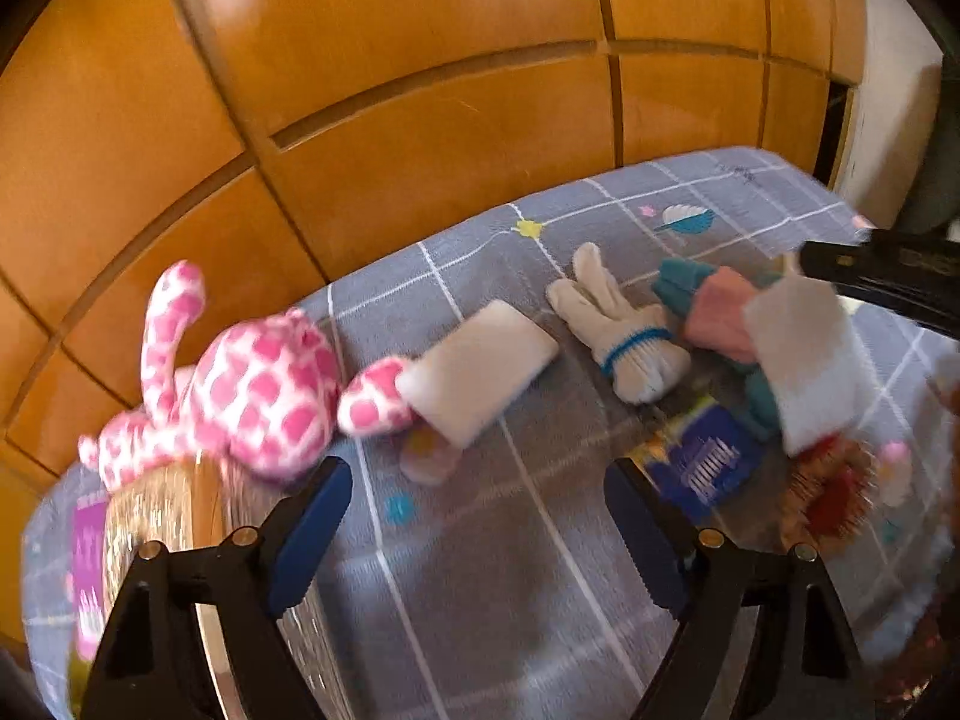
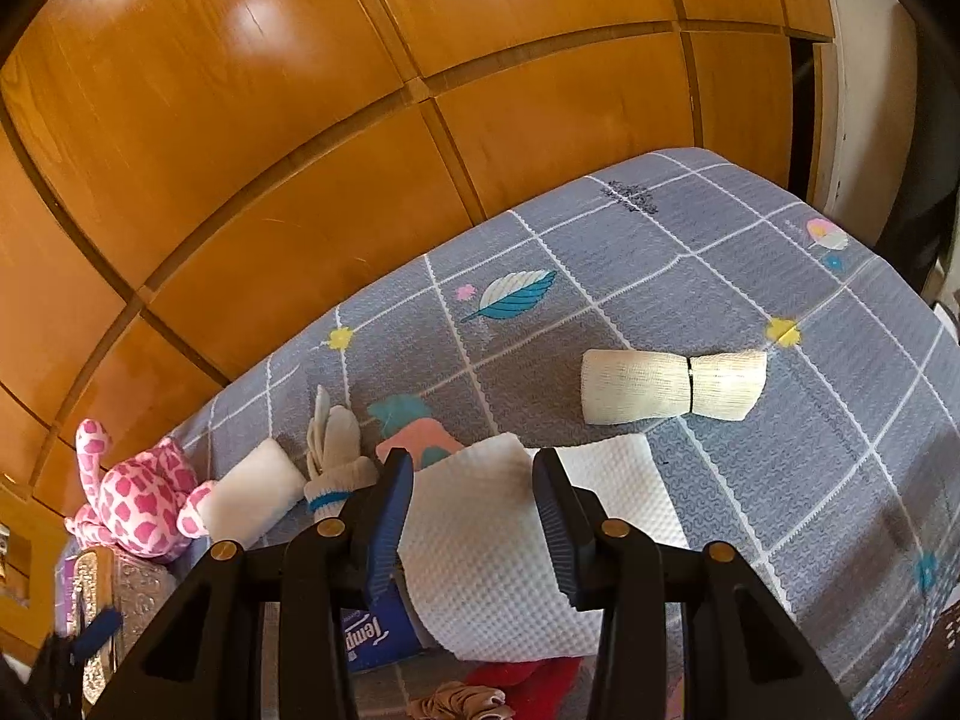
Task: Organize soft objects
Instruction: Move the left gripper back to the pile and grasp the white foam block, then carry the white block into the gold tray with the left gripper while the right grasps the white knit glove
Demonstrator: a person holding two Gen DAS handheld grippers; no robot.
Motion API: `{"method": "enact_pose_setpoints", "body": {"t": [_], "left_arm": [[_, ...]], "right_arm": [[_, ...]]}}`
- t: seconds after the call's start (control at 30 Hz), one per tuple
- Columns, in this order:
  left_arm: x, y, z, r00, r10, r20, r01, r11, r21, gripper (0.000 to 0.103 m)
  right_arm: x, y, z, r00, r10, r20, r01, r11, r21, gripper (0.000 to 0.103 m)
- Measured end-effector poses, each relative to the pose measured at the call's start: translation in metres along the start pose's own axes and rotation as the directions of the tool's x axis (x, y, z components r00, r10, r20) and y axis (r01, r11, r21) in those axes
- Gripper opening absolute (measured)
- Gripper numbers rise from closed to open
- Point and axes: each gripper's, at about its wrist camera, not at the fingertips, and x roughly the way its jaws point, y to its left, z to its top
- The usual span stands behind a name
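While holding the white waffle cloth (image 2: 480, 540) in the right gripper (image 2: 474, 462), keep the squeeze light and even; soft fabric, likely to slip or bunch if jerked.

Tongs:
- Right: blue pads closed in on the cloth from both sides, fabric filling the gap. Judged a pinch, since the left wrist view shows the cloth hanging off the bedspread (image 1: 480, 600) under the tool.
- Left gripper (image 1: 477, 474): fingers spread wide, nothing between them, hovering over bare bedspread.

Location of cloth: dead centre to 6 o'clock in the right wrist view, over the blue tissue pack (image 2: 372, 636) and the red item (image 2: 522, 678); at 3 o'clock in the left wrist view.

Orientation: long axis roughly 12-to-6 in both views, along the fingers. Free end toward 6 o'clock in the left view. One flap spilling toward 2 o'clock past the right finger.

Neighbours: teal-and-pink sock (image 2: 414, 438) and white glove (image 2: 336, 456) at 10 o'clock of the pinch. Folded white pad (image 2: 258, 492) and pink plush toy (image 2: 144, 498) further toward 9. Rolled cream bundle (image 2: 672, 384), well apart, at 1 o'clock.

Advice for the step:
- Lift clear of the pack before travelling, to avoid dragging it.
- Set down flat on open bedspread, free end first.
- Use the empty left tool to steady the loose flap.
- Motion blur in the left view; fine detail there not trusted.
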Motion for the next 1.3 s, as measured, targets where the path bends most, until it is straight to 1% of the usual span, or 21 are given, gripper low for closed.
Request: {"method": "enact_pose_setpoints", "body": {"t": [0.1, 0.23, 0.47, 0.63, 0.67, 0.73, 0.77, 0.8, 0.87, 0.97, 1.07, 1.13, 1.2, 1.23, 1.3], "left_arm": [[0.024, -0.010, 0.017, 0.999, 0.039, -0.007, -0.038, 0.994, 0.105, 0.087], [0.054, -0.019, 0.032, 0.998, 0.052, -0.045, -0.041, 0.977, 0.208, 0.088], [0.091, -0.031, 0.044, 0.997, 0.042, -0.066, -0.020, 0.954, 0.300, 0.089], [0.109, -0.037, 0.051, 0.998, 0.029, -0.050, -0.010, 0.941, 0.338, 0.088], [0.113, -0.037, 0.052, 0.998, 0.022, -0.057, -0.002, 0.942, 0.334, 0.086], [0.122, -0.034, 0.052, 0.994, -0.022, -0.110, 0.054, 0.951, 0.304, 0.059], [0.125, -0.032, 0.052, 0.991, -0.031, -0.132, 0.068, 0.957, 0.283, 0.058], [0.121, -0.027, 0.052, 0.991, -0.055, -0.120, 0.083, 0.966, 0.246, 0.056], [0.113, -0.022, 0.050, 0.990, -0.082, -0.114, 0.104, 0.974, 0.203, 0.054], [0.084, -0.011, 0.045, 0.991, -0.111, -0.075, 0.119, 0.988, 0.101, 0.054], [0.053, -0.006, 0.031, 0.992, -0.120, -0.041, 0.121, 0.992, 0.021, 0.055], [0.035, -0.006, 0.013, 0.987, -0.156, -0.030, 0.154, 0.987, -0.042, 0.055], [0.019, -0.009, -0.011, 0.987, -0.161, -0.029, 0.158, 0.984, -0.077, 0.055], [0.013, -0.011, -0.023, 0.984, -0.174, -0.022, 0.172, 0.982, -0.077, 0.055], [0.003, -0.017, -0.051, 0.987, -0.162, -0.019, 0.160, 0.984, -0.073, 0.055]], "right_arm": [[-0.002, 0.001, 0.000, 1.000, 0.023, 0.001, -0.023, 1.000, 0.002, 0.041], [-0.004, 0.000, 0.001, 0.999, 0.047, -0.006, -0.047, 0.999, 0.016, 0.041], [-0.005, -0.005, 0.002, 0.997, 0.082, -0.010, -0.081, 0.995, 0.055, 0.042], [-0.002, -0.007, 0.002, 0.995, 0.099, -0.024, -0.097, 0.993, 0.069, 0.042], [-0.001, -0.007, 0.001, 0.995, 0.100, -0.025, -0.098, 0.993, 0.069, 0.042], [0.000, -0.006, 0.001, 0.994, 0.103, -0.032, -0.101, 0.993, 0.067, 0.042], [0.001, -0.006, 0.001, 0.994, 0.104, -0.033, -0.102, 0.993, 0.066, 0.042], [0.001, -0.005, 0.000, 0.994, 0.102, -0.033, -0.100, 0.993, 0.063, 0.042], [0.001, -0.004, 0.000, 0.995, 0.097, -0.031, -0.095, 0.994, 0.057, 0.042], [0.001, -0.004, 0.000, 0.995, 0.096, -0.026, -0.095, 0.994, 0.050, 0.042], [-0.001, -0.004, 0.000, 0.996, 0.092, -0.013, -0.091, 0.995, 0.048, 0.042], [0.000, -0.004, 0.000, 0.995, 0.096, -0.022, -0.095, 0.994, 0.049, 0.042], [0.000, -0.004, 0.000, 0.995, 0.092, -0.027, -0.091, 0.995, 0.046, 0.042], [0.000, -0.003, 0.000, 0.996, 0.089, -0.028, -0.088, 0.995, 0.044, 0.042], [0.001, -0.002, -0.001, 0.995, 0.089, -0.035, -0.088, 0.995, 0.036, 0.042]]}}
